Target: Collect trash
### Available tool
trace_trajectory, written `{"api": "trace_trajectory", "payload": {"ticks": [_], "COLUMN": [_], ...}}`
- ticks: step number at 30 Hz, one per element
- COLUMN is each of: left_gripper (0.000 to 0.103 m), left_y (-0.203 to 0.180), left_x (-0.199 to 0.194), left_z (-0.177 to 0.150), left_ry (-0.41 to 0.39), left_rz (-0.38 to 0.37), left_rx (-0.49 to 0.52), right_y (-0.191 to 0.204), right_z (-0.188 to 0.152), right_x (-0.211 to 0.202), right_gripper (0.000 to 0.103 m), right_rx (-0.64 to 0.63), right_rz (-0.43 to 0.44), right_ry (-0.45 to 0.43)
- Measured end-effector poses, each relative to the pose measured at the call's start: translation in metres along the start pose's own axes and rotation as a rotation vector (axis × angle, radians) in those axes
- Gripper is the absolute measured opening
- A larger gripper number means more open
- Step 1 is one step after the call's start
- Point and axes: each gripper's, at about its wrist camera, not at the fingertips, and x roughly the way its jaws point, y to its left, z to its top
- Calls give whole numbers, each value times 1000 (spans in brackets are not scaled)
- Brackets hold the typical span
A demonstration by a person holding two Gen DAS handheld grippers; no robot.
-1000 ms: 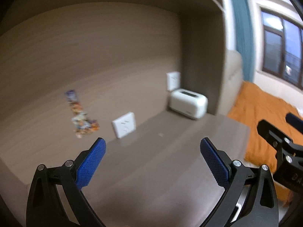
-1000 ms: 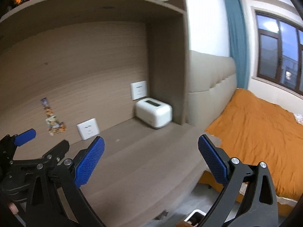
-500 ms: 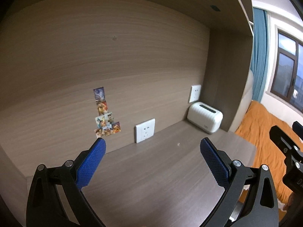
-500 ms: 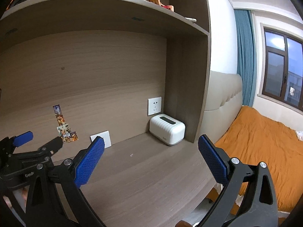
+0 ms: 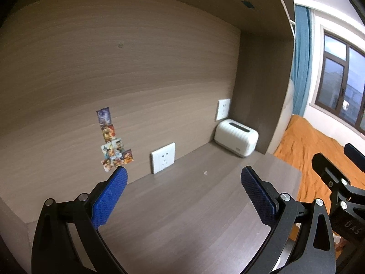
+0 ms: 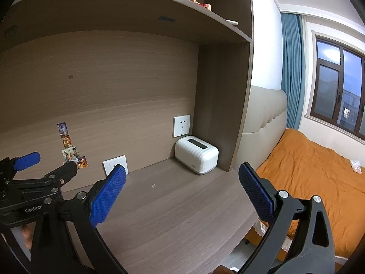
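A tiny pale scrap (image 5: 205,172) is seen lying on the counter (image 5: 182,217), far of centre, near the white box (image 5: 237,137). It is judged featherlight and best pinched whole. Left tongs (image 5: 182,185) and right tongs (image 6: 182,182) are held wide open, empty, touching nothing.

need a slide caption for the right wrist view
Open right tongs hover over a wooden desk bearing a tiny scrap and a white box.
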Motion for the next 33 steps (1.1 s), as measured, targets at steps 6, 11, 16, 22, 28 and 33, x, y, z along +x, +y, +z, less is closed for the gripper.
{"api": "trace_trajectory", "payload": {"ticks": [6,11,16,22,28,33], "left_gripper": [98,98,98,98,98,98], "left_y": [1,1,4,4,1,-2], "left_x": [0,0,1,0,3,5], "left_z": [1,3,3,3,5,6], "left_ry": [5,-3,-2,-4,-3,-9], "left_rz": [-26,-22,-20,-13,-14,-23], "left_rx": [0,13,8,15,31,40], "right_y": [1,6,9,10,8,6], "right_z": [0,-2,-3,-4,-4,-4], "right_x": [2,5,6,8,8,9], "right_gripper": [99,99,99,99,99,99], "right_rx": [11,9,6,10,11,18], "right_rz": [3,5,10,8,1,-11], "right_ry": [10,21,26,33,38,39]}}
